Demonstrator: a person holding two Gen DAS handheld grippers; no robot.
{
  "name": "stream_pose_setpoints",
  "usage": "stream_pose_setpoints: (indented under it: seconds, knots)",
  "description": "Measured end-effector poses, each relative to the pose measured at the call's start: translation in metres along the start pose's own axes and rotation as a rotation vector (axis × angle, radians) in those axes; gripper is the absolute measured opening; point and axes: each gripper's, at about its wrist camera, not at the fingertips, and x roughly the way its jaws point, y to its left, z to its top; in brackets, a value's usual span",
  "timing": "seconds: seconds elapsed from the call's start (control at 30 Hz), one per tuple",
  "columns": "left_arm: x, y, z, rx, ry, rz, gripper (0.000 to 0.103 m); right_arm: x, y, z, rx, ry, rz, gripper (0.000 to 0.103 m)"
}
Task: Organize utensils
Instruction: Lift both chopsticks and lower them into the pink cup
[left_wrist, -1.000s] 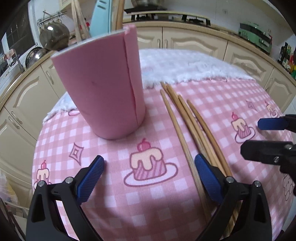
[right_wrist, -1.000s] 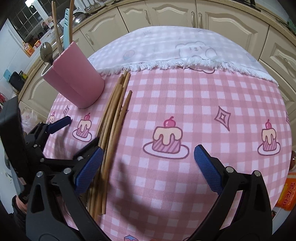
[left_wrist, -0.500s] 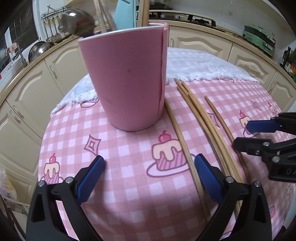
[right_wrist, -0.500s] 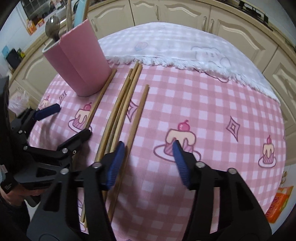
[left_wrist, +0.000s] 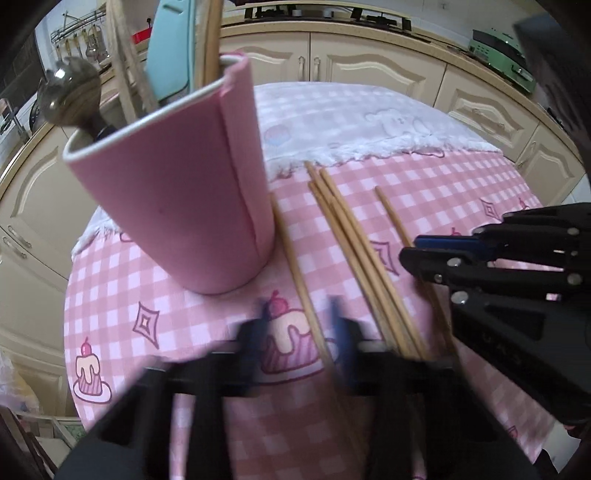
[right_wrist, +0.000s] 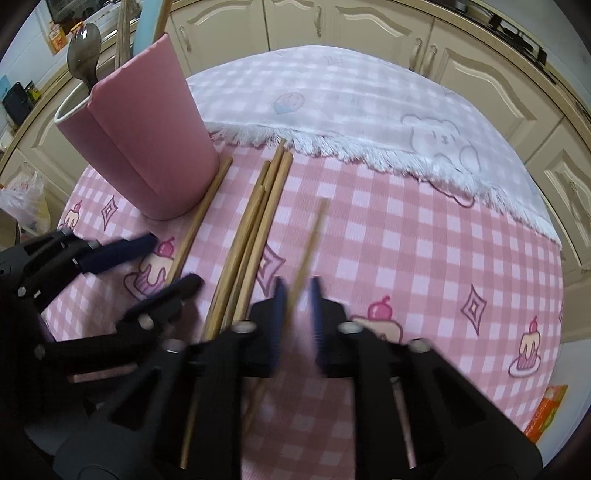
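A pink utensil holder (left_wrist: 177, 206) (right_wrist: 147, 147) stands upright with a spoon (left_wrist: 70, 92), a light-blue utensil (left_wrist: 173, 48) and wooden sticks in it. Beside its base lies one chopstick (left_wrist: 291, 251) (right_wrist: 199, 221). My left gripper (left_wrist: 300, 321) (right_wrist: 168, 262) straddles it, jaws closing and blurred, a gap still showing. A bundle of chopsticks (left_wrist: 354, 236) (right_wrist: 255, 214) lies to the right. The farthest single chopstick (left_wrist: 391, 210) (right_wrist: 314, 232) is blurred, and my right gripper (right_wrist: 297, 314) (left_wrist: 413, 251) is closing on it, pads pinching it.
The round table wears a pink checked cloth (right_wrist: 443, 240) with cake prints and a white fringed cloth (right_wrist: 369, 110) at the back. Cream cabinets (left_wrist: 369, 62) ring the table. The two grippers sit close, side by side. An orange box (right_wrist: 546, 410) lies on the floor.
Both pairs of jaws have narrowed from wide apart. The left gripper shifted right over the chopstick by the holder. The right jaws came together around the single chopstick, which now blurs.
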Motion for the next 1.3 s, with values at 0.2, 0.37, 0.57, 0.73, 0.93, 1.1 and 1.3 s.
stream_pose_setpoints:
  seconds: [0.2, 0.37, 0.57, 0.73, 0.93, 1.1, 1.3]
  knots:
    - [-0.007, 0.008, -0.011, -0.058, -0.02, -0.074, 0.005, -0.018, -0.021, -0.012, 0.062, -0.069, 0.123, 0.005]
    - [-0.029, 0.013, -0.02, -0.08, -0.093, -0.111, 0.005, -0.046, -0.04, -0.019, 0.1, -0.176, 0.22, 0.005]
    - [-0.076, 0.028, -0.023, -0.127, -0.265, -0.17, 0.005, -0.083, -0.046, -0.019, 0.11, -0.337, 0.299, 0.005]
    - [-0.114, 0.037, -0.021, -0.154, -0.41, -0.193, 0.005, -0.109, -0.041, -0.008, 0.094, -0.441, 0.333, 0.005]
    - [-0.145, 0.049, -0.007, -0.186, -0.522, -0.159, 0.005, -0.133, -0.031, 0.005, 0.059, -0.52, 0.352, 0.005]
    - [-0.169, 0.052, 0.004, -0.171, -0.592, -0.147, 0.005, -0.16, -0.025, 0.023, 0.033, -0.592, 0.365, 0.005]
    - [-0.204, 0.06, 0.021, -0.162, -0.692, -0.117, 0.005, -0.195, -0.014, 0.054, -0.009, -0.703, 0.376, 0.005]
